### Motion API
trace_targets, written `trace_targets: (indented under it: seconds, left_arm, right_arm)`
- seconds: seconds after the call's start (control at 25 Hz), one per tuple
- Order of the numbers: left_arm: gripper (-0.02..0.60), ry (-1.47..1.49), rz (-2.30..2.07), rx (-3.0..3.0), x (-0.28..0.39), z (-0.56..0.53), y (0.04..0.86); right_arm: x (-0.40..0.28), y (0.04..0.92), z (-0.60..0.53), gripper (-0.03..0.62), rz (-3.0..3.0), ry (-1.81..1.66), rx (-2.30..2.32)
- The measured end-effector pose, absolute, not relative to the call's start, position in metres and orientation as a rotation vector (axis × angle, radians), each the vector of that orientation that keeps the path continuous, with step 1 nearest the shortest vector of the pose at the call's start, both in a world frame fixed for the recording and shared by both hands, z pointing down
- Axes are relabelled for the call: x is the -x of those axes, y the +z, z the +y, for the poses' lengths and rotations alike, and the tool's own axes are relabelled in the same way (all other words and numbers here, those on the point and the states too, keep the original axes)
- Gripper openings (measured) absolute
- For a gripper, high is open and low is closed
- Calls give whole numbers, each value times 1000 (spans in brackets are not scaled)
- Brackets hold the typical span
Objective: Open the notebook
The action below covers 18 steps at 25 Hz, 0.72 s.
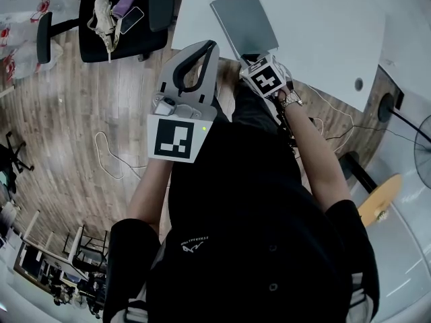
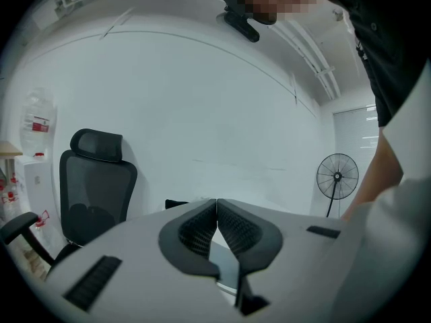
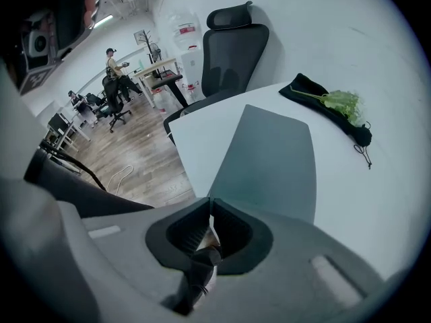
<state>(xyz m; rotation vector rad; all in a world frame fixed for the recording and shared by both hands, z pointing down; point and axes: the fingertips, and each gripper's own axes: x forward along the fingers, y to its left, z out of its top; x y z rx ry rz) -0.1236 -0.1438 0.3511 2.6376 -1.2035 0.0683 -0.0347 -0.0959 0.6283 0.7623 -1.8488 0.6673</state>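
Note:
A closed grey notebook (image 1: 244, 22) lies on the white table (image 1: 323, 32) close to its near edge. My right gripper (image 1: 252, 58) points steeply down at the notebook's near edge. In the right gripper view the jaws (image 3: 210, 204) are pinched together on the near corner of the grey cover (image 3: 269, 160), which still lies flat. My left gripper (image 1: 214, 44) hangs in the air left of the notebook, at the table's edge, touching nothing. In the left gripper view its pads (image 2: 217, 202) meet with nothing between them, pointing roughly level at a white wall.
A black cloth with green leaves (image 3: 330, 106) lies on the table beyond the notebook. A black office chair (image 1: 121, 19) loaded with items stands on the wood floor to the left, and a white cable (image 1: 108, 157) lies on that floor. A standing fan (image 2: 338, 177) is at the right.

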Motion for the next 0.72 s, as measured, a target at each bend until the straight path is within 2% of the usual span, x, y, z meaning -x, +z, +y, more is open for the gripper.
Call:
trace_targets:
  seconds: [0.72]
  left_arm:
    - [6,60,-1351,-2564,81,-139,342]
  right_arm:
    - [19,605,-96,21,-1952,688,-625]
